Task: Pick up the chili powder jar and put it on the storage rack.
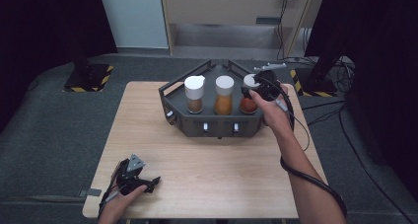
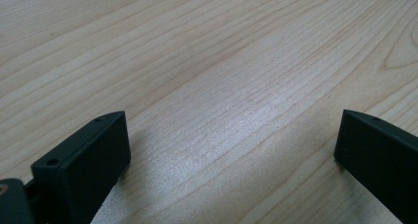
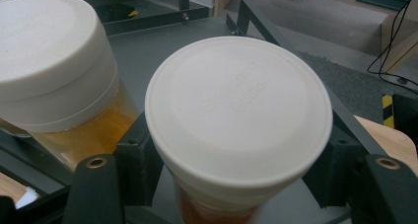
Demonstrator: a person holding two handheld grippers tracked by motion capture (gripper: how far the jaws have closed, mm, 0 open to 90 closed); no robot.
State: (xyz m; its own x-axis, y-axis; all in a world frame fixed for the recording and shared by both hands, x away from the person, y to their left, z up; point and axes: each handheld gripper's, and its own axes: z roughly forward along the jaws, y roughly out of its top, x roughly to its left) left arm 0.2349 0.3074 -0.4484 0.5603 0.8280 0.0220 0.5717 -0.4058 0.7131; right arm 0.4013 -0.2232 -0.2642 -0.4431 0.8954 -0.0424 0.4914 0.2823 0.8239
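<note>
1. A person is sitting at a wooden table [image 1: 207,155], working a two-jaw gripper in each hand
2. A dark angular rack [image 1: 173,100] is standing at the far middle of the table, carrying three white-capped spice jars in a row
3. The right gripper [image 1: 252,92] is clamping the right-hand jar [image 3: 239,115], its jaws pressing either side just beneath the white cap while the jar is sitting in the rack's right end slot
4. The middle jar [image 3: 49,61], holding orange powder, is standing just beside it; the left jar [image 1: 194,93] is holding browner powder
5. The left gripper [image 1: 140,179] is resting on the table's near left corner, well apart from the rack, its jaws spread wide with nothing between them
6. The held jar is looking rigid, smooth-walled and fairly light; the clear body could slip or crack, so gripping under the cap's lip seems the safest hold
7. Raised lettering is showing on the cap top, but it is too faint to read; no brand or label is legible elsewhere
</note>
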